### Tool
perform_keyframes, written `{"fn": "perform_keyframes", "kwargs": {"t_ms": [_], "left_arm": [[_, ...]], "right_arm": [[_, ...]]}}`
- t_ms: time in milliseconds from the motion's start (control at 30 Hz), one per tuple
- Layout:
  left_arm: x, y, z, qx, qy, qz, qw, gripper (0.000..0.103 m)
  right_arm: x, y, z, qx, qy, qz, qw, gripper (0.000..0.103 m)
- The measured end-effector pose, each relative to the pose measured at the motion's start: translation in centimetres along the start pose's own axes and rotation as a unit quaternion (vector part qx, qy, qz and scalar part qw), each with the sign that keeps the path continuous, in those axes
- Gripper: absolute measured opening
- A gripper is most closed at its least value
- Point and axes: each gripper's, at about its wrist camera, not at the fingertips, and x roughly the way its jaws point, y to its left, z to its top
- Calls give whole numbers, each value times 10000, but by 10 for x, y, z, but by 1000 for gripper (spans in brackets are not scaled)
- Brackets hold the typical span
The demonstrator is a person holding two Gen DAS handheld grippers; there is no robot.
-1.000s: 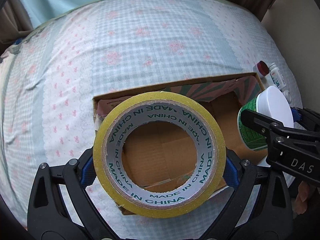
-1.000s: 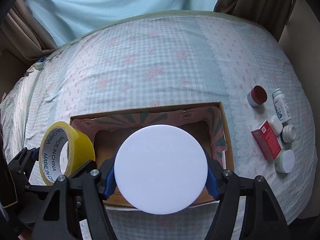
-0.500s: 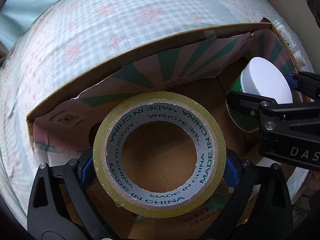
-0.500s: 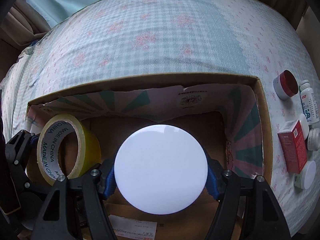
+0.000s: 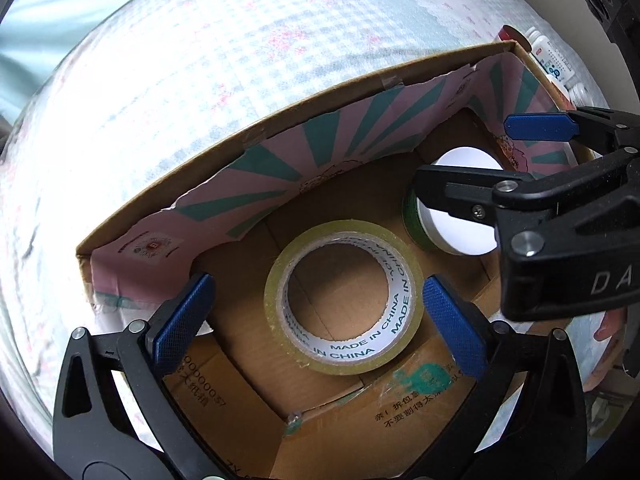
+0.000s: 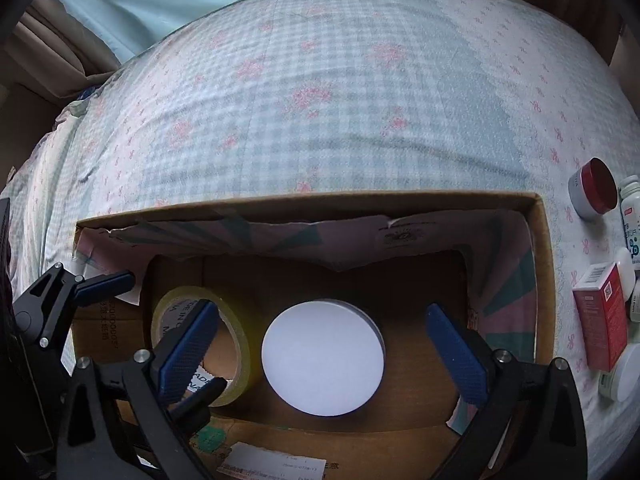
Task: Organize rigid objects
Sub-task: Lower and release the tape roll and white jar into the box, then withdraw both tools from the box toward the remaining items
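Both grippers have come down into the cardboard box (image 6: 544, 264) and their jaws are opening, so the left gripper (image 5: 316, 320) and the right gripper (image 6: 324, 344) no longer pinch the tape roll (image 5: 344, 300) or the white-lidded jar (image 6: 324, 360), and a rising finger may catch one.

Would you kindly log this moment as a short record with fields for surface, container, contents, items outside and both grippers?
surface: checked bedspread
container: cardboard box, open top
contents: yellow tape roll lying flat; white-lidded jar beside it
items outside: red-lidded jar, red carton, small bottles, right of box
left gripper: jaws opening, clear of tape roll
right gripper: jaws opening, clear of jar
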Motion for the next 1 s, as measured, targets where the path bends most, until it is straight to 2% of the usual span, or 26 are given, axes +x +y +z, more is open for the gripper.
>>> {"fn": "perform_keyframes", "kwargs": {"t_ms": [233, 467, 633, 900, 1000], "left_arm": [[-22, 3, -1, -64, -140, 194, 9997, 103], [-64, 6, -9, -198, -353, 179, 9990, 103], [-117, -1, -25, -302, -649, 252, 9971, 103], [-204, -8, -49, -768, -1194, 110, 9898, 103], [-232, -12, -58, -889, -1390, 85, 9863, 103]], "right_arm": [[-14, -3, -3, 100, 2, -134, 9999, 103], [-49, 6, -10, 93, -171, -143, 9997, 103], [-99, 15, -20, 105, -454, -159, 9988, 103], [-197, 26, -46, -112, -1029, -420, 9937, 103], [-228, 21, -57, -82, -1070, -494, 9930, 103]]}}
